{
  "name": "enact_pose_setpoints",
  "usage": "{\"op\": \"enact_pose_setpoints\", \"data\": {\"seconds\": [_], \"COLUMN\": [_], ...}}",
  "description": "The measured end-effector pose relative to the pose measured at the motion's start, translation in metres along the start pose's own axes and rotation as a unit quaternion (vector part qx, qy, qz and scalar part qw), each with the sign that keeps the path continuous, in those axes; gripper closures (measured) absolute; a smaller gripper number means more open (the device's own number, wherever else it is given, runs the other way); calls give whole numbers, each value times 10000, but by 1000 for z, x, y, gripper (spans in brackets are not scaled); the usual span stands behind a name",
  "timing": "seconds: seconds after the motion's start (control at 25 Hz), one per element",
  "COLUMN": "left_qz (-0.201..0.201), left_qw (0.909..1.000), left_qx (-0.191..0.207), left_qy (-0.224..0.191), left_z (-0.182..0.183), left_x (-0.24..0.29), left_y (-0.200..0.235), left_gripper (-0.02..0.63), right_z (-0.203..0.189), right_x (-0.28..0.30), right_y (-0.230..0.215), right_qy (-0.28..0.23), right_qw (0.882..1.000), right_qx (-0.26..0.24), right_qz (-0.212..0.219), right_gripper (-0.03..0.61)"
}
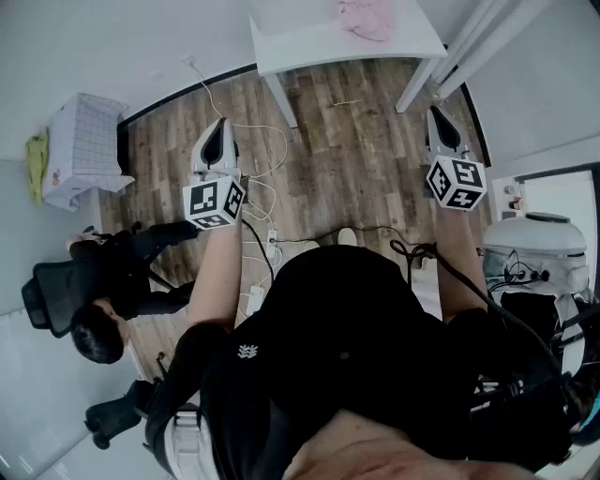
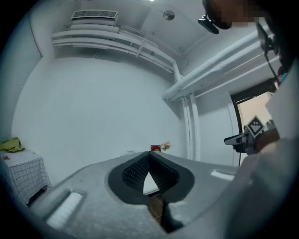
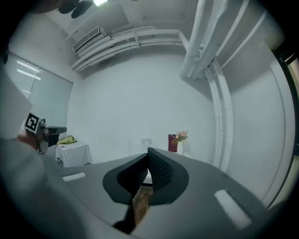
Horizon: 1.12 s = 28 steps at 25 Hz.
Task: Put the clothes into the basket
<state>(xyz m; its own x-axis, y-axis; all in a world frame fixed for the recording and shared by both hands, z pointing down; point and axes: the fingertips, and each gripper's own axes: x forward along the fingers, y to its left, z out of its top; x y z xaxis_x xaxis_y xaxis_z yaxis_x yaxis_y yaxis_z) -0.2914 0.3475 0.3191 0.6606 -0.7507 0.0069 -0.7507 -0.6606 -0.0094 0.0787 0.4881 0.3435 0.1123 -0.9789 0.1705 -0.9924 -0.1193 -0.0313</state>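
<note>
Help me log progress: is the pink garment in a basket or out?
Out: the pink garment lies crumpled on the white table, with no basket around it.

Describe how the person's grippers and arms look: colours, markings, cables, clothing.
The left gripper and right gripper each have a pale grey-white body and carry a cube of black-and-white square markers. The fingers are black with a fine ridged texture. The person wears a black top with a small white emblem; a black cable runs beside the right arm.
</note>
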Motion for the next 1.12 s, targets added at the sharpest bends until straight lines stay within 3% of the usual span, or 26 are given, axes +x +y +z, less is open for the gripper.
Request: {"op": "enact_pose_setpoints", "data": {"seconds": [0.68, 1.12], "left_qz": [92, 352], "left_qw": [9999, 9993], "left_qx": [128, 33], "left_qy": [57, 142], "left_z": [2, -12], "left_x": [16, 50], "left_y": [-30, -12], "left_gripper": [615, 615], "right_z": [-15, -5], "right_x": [2, 69], "right_y": [-30, -54], "right_qy": [54, 16], "right_qw": [9997, 9997], "right_qx": [156, 82], "right_qz": [204, 212], "right_gripper": [580, 580]}}
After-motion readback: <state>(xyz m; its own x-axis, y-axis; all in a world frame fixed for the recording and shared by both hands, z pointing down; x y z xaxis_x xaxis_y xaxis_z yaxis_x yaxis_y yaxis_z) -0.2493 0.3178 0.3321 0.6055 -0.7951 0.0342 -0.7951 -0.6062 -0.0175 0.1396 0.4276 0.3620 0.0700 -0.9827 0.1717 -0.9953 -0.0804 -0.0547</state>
